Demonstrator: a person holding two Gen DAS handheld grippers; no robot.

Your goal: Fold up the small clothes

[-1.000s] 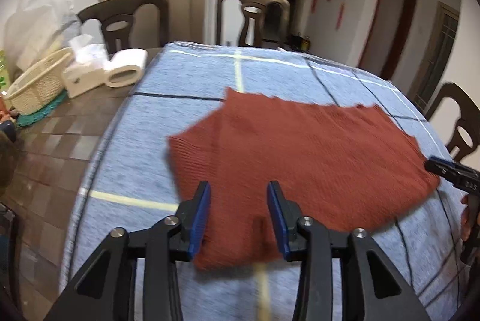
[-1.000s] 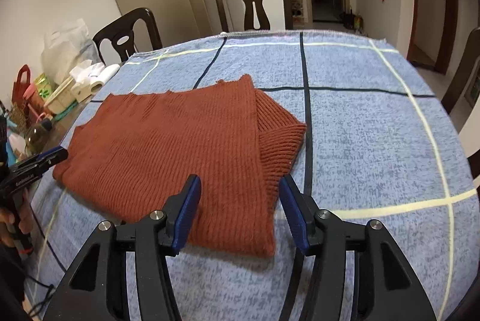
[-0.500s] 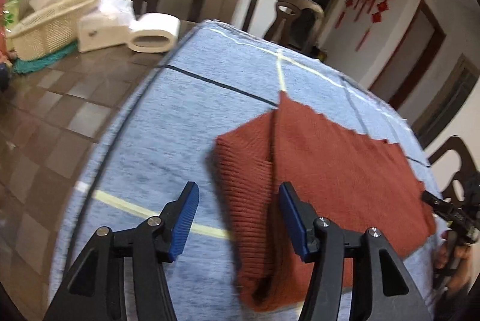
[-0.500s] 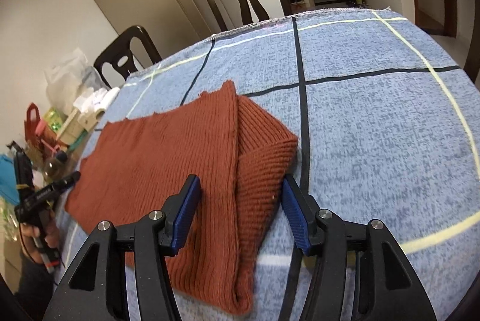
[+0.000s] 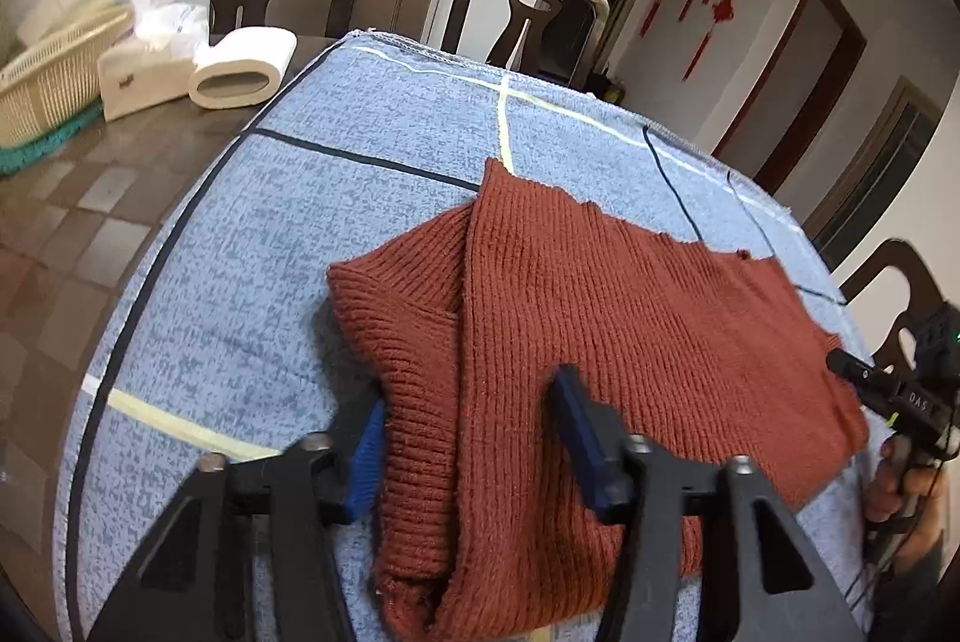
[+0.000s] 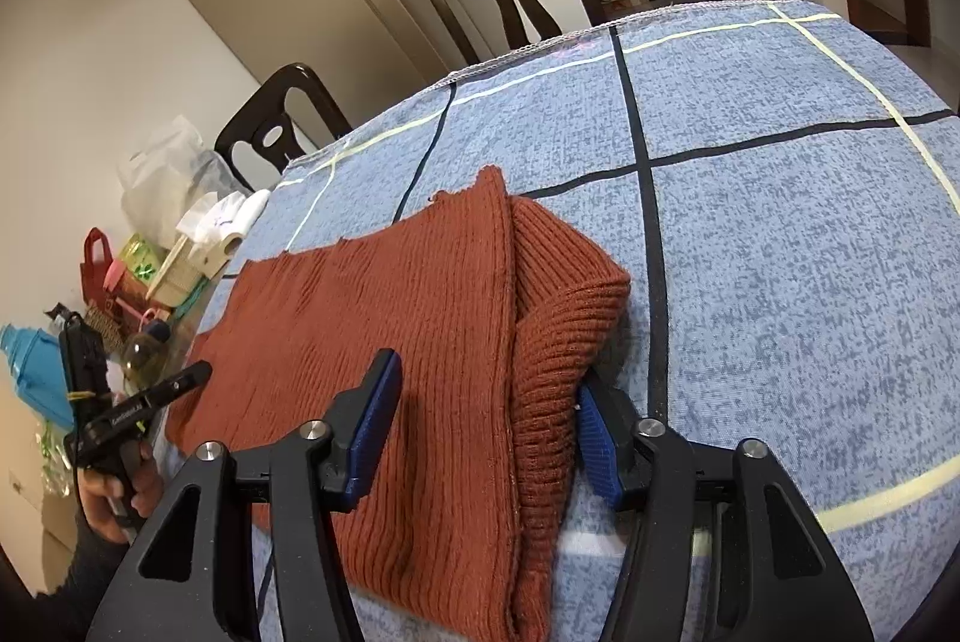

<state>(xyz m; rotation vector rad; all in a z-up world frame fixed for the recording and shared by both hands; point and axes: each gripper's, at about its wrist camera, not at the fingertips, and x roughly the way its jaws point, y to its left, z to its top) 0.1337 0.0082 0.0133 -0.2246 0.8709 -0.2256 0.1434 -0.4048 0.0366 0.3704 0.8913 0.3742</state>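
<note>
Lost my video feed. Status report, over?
Left gripper and right gripper jaws closing, one at each end of the flat rust sweater. Nothing in the way.

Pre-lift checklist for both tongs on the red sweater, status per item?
1. Left tongs straddle the sweater's folded end: ok, jaws closing, knit between them.
2. Right tongs straddle the opposite folded end: ok, jaws closing, knit between them.
3. Pads actually pinching fabric: cannot tell on either side.
4. All layers caught, including the sleeve fold: cannot tell.
5. Sweater lies flat on the blue cloth, no bunching mid-body: ok.
6. Basket and tissue clutter apart from the sweater: ok.
</note>
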